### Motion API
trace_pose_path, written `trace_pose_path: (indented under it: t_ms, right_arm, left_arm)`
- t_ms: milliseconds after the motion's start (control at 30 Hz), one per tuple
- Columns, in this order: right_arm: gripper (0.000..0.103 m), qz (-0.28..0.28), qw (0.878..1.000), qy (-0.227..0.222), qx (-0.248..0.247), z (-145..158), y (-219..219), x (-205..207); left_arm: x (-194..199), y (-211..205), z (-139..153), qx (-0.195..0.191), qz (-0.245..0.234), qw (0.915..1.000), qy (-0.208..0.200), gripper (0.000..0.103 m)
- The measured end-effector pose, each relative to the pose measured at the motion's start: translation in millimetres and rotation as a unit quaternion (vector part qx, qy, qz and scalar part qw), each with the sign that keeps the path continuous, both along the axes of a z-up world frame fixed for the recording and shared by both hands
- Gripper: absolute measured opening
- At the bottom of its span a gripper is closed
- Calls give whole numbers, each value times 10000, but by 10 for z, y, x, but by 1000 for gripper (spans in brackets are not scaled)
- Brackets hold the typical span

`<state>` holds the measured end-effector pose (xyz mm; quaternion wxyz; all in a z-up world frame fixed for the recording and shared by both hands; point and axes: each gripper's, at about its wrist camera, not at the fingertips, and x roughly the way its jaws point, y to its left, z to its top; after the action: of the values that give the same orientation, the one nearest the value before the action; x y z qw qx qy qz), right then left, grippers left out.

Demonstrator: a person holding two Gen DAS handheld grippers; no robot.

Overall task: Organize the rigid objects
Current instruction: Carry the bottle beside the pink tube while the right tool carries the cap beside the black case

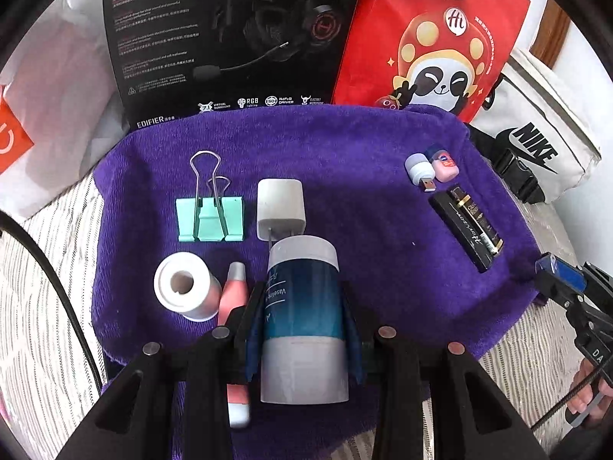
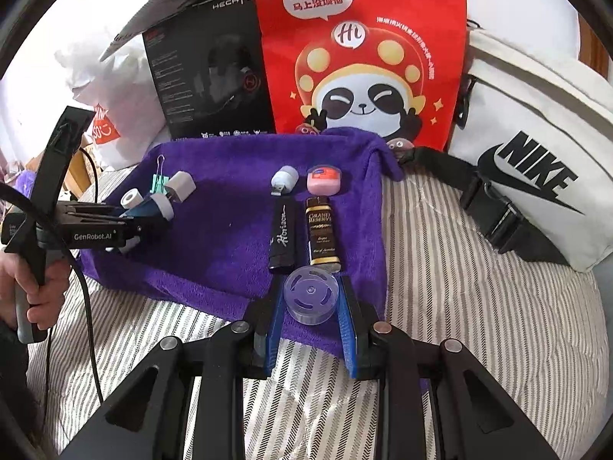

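I count nine small rigid items and two grippers, all placed here against the purple towel (image 1: 345,176), a fuzzy terry cloth spread on a striped bed. My left gripper (image 1: 302,318) has its jaws clamped narrow on one Vaseline tube (image 1: 302,306), a smooth plastic cylinder, teal in the middle with a white cap, above the towel's near-left part. My right gripper (image 2: 310,299) holds one clear disc (image 2: 309,294), a round translucent plastic piece with curved slots, pinched between blue ribbed jaws over the towel's near edge. On the towel's left half: one mint binder clip (image 1: 210,218) with wire handles, one boxy white charger (image 1: 281,209), one white tape roll (image 1: 186,285) and one slim pink tube (image 1: 232,293). On its right half: one small USB light (image 2: 283,180), one pink jar (image 2: 323,180), one matte black lighter (image 2: 282,235) and one glossy brown tube (image 2: 322,234) lying side by side.
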<state>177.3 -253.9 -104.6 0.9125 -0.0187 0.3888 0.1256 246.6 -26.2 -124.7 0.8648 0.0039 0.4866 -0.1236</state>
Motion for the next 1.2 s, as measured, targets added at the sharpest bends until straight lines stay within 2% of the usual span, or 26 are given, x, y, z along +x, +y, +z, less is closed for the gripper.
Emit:
trace_pose_path:
  t_ms: [200,333,667,867,1200]
  right_arm:
    - [27,76,10000,21,53,-43,52,3]
    - [27,107,9999,5,39,-40,73,-7]
    - [27,102,9999,2,43,-9,67,-35]
    - [27,61,10000,38,14,-8,91,-67]
    - [27,104,9999,20,-56,20,211,-52]
  left_arm:
    - [-2,-87,-8,338,-125,9993,-125,34]
    - [-19,-102,-11,425,-187,9988,-142,34]
    - [-101,-42,6,397,-187,9990,37,36]
    - [-172,21,29,233,-134,9995,164,38]
    - [-364,100,164,189,-130,9997,-3,45]
